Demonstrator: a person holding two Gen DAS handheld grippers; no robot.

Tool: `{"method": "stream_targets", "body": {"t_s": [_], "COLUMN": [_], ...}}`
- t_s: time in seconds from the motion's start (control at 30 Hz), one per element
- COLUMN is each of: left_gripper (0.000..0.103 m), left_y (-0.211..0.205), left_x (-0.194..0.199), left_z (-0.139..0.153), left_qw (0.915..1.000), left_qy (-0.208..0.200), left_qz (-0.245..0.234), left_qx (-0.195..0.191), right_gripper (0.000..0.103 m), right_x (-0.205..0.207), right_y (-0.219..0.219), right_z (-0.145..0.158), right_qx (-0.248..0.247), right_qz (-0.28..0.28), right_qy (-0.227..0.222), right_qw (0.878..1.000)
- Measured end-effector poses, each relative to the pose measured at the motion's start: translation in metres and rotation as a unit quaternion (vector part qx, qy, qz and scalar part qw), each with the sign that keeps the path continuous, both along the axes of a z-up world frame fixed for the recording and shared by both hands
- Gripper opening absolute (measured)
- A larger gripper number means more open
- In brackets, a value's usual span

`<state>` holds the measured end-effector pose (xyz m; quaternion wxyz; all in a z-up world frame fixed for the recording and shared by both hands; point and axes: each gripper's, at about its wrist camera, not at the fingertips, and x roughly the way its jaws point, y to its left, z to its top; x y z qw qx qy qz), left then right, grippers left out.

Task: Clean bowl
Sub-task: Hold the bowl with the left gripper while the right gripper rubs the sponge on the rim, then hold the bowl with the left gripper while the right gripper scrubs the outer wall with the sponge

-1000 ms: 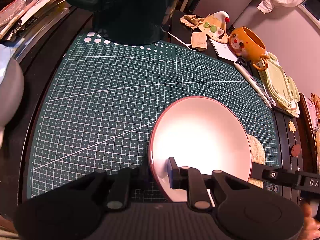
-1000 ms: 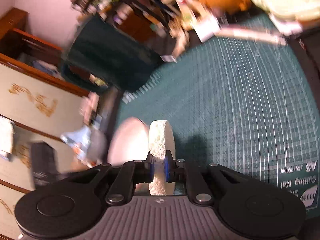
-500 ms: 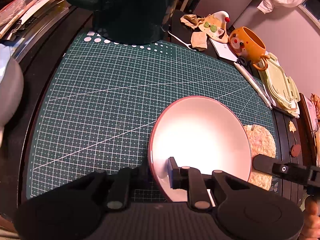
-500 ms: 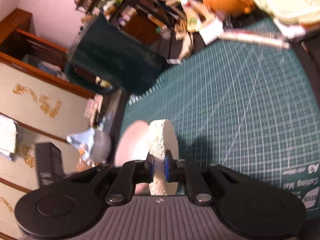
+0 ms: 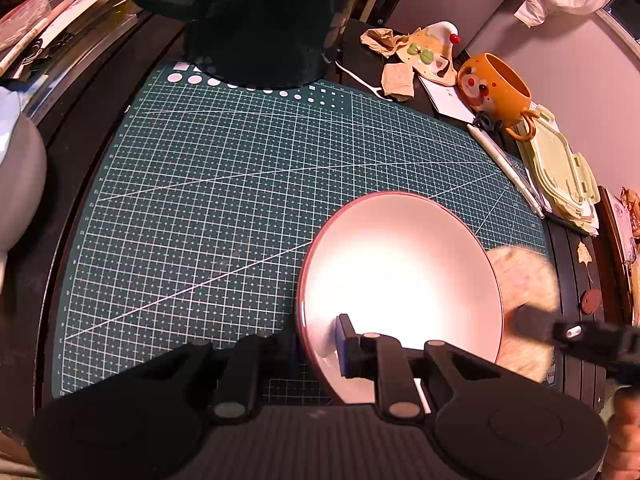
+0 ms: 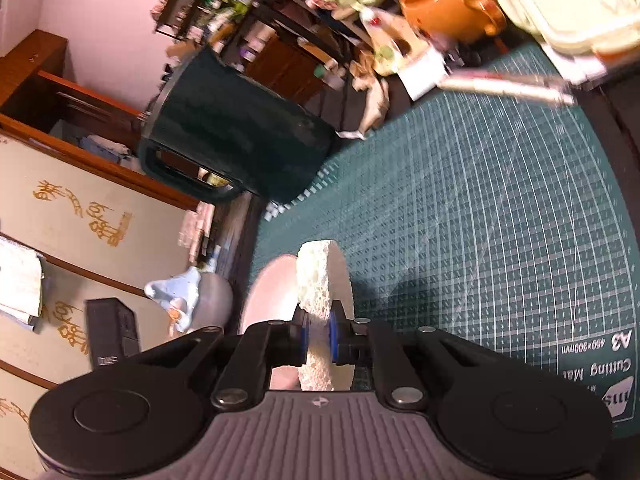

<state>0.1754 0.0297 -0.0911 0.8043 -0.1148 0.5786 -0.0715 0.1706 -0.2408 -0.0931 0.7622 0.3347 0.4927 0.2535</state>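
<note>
A cluttered dark desk carries a dark green gridded cutting mat (image 5: pixel 224 184), with a tall dark green plastic jug (image 5: pixel 264 20) at the mat's 12 o'clock edge and an orange ceramic mug with a painted face (image 5: pixel 494 90) out towards 2 o'clock.

The shallow white bowl with a reddish rim (image 5: pixel 400 272) sits at the mat's 5 o'clock corner, tipped up on its near side. The left gripper (image 5: pixel 318 348) is clenched on that near rim, one finger inside the bowl and the other outside it, so the open face looks up and away from the camera.

The right gripper (image 6: pixel 319 338) is clamped on a round pale yellow sponge disc (image 6: pixel 324 280), held on edge with its flat faces turned to either side. In the left wrist view the sponge (image 5: pixel 524 280) is blurred and lies at the bowl's 3 o'clock, just beyond the rim; whether it touches the rim cannot be told. In the right wrist view the bowl (image 6: pixel 272 292) shows at the sponge's 9 o'clock.

So the coming move likely turns on carrying the sponge leftward over the rim and turning a flat face down into the bowl's hollow. The right hand is the nearer one for wiping; the left only steadies.
</note>
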Motion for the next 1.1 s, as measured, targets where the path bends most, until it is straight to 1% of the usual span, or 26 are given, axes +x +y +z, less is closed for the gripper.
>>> {"method": "stream_targets", "body": {"t_s": [0.07, 0.1, 0.13, 0.27, 0.3, 0.37, 0.5, 0.57, 0.67, 0.8, 0.83, 0.9, 1.0, 1.1], "left_gripper": [0.018, 0.018, 0.018, 0.018, 0.018, 0.018, 0.018, 0.018, 0.018, 0.018, 0.018, 0.018, 0.018, 0.018], "left_y": [0.000, 0.000, 0.000, 0.000, 0.000, 0.000, -0.001, 0.000, 0.000, 0.000, 0.000, -0.001, 0.000, 0.000], "left_x": [0.001, 0.001, 0.001, 0.001, 0.001, 0.001, 0.000, 0.000, 0.000, 0.000, 0.000, 0.001, 0.001, 0.000], "left_z": [0.000, 0.000, 0.000, 0.000, 0.000, 0.000, 0.000, 0.000, 0.000, 0.000, 0.000, 0.000, 0.000, 0.000], "left_qw": [1.0000, 1.0000, 1.0000, 1.0000, 1.0000, 1.0000, 1.0000, 1.0000, 1.0000, 1.0000, 1.0000, 1.0000, 1.0000, 1.0000], "left_qy": [0.001, 0.001, 0.001, 0.001, 0.001, 0.000, 0.000, 0.000, 0.000, 0.000, 0.000, 0.000, 0.000, 0.000], "left_qz": [0.000, 0.000, 0.000, 0.000, 0.000, 0.000, 0.001, 0.001, 0.001, 0.001, 0.001, 0.000, 0.000, 0.000], "left_qx": [-0.001, -0.002, -0.002, -0.001, -0.001, -0.001, 0.000, 0.000, -0.001, 0.000, 0.000, 0.000, 0.000, 0.000], "right_gripper": [0.010, 0.010, 0.010, 0.010, 0.010, 0.010, 0.010, 0.010, 0.010, 0.010, 0.010, 0.010, 0.010, 0.010], "right_x": [0.001, 0.000, -0.001, -0.006, -0.007, -0.006, -0.003, -0.001, -0.001, -0.005, -0.005, -0.004, 0.000, -0.001], "right_y": [0.002, 0.003, 0.003, -0.007, -0.010, -0.009, 0.000, 0.006, 0.003, -0.011, -0.011, -0.009, 0.001, 0.001], "right_z": [-0.007, -0.006, -0.005, 0.021, 0.026, 0.025, 0.006, -0.008, -0.003, 0.022, 0.023, 0.019, 0.003, 0.005], "right_qx": [-0.004, -0.004, -0.004, 0.014, 0.020, 0.016, 0.001, -0.007, -0.001, 0.024, 0.026, 0.022, 0.000, -0.001], "right_qz": [0.003, 0.005, 0.004, -0.008, -0.011, -0.009, 0.001, 0.012, 0.007, -0.011, -0.011, -0.009, 0.003, 0.006], "right_qy": [0.015, 0.015, 0.012, -0.032, -0.038, -0.038, -0.012, 0.015, 0.009, -0.032, -0.035, -0.030, -0.003, -0.003], "right_qw": [1.000, 1.000, 1.000, 0.999, 0.999, 0.999, 1.000, 1.000, 1.000, 0.999, 0.999, 0.999, 1.000, 1.000]}}
